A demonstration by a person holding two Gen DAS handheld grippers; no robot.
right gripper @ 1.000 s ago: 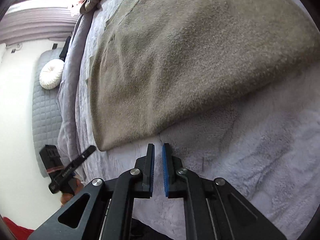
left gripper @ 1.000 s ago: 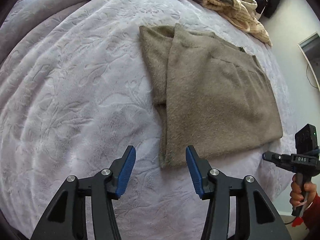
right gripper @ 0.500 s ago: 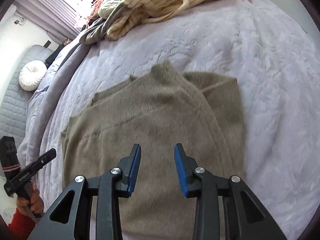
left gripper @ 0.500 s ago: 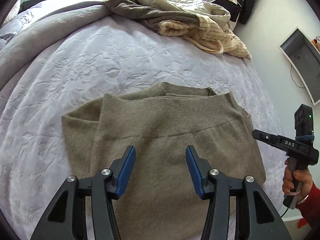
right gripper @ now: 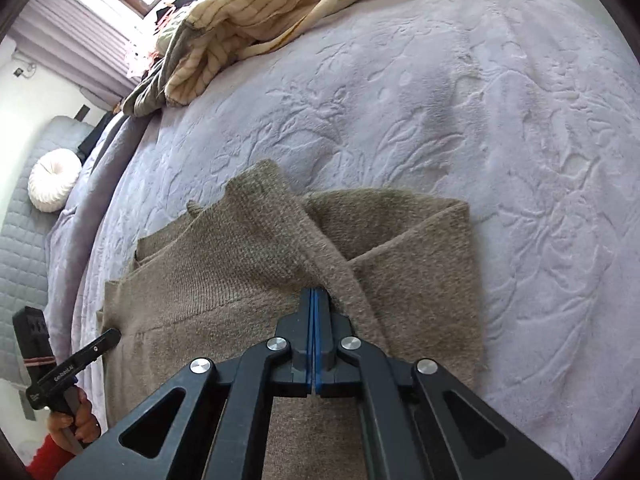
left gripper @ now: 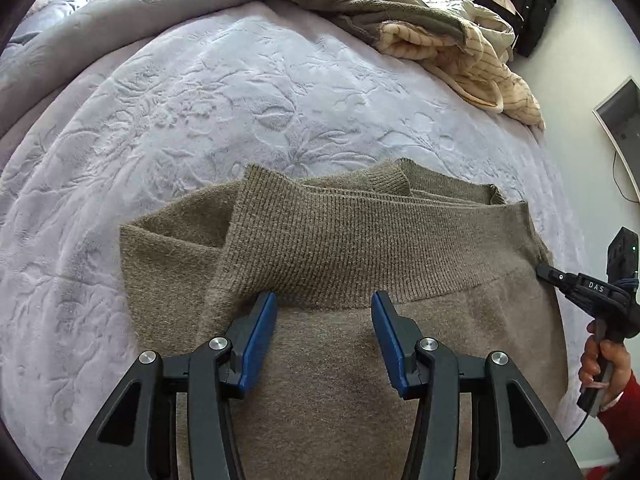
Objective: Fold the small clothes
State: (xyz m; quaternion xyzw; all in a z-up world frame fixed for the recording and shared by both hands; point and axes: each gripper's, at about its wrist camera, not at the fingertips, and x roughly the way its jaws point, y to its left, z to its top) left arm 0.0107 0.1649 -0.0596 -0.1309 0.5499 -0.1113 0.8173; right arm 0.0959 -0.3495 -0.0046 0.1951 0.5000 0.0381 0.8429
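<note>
Closed the right gripper [right gripper: 315, 295] within the last half second, from spread apart to blue pads pressed flat together, apparently pinching the diagonal folded edge of the olive sweater [right gripper: 224, 280] at the tips. Kept the left gripper [left gripper: 324, 320] wide apart, with nothing between its pads, but brought it lower and closer, just short of the ribbed hem band [left gripper: 360, 248]. Lay flat and partly folded on the embossed lilac bedspread [left gripper: 200, 100], with the hem already turned up toward the neckline and one side panel tucked under. Left a pile of unfolded clothes [left gripper: 440, 40] well apart at the far edge of the bed. Judged as the start of the next fold: one pinch apparently secured, the second not yet made. Called for a matching grasp by the left gripper before any lift, lest the knit drag askew.
</note>
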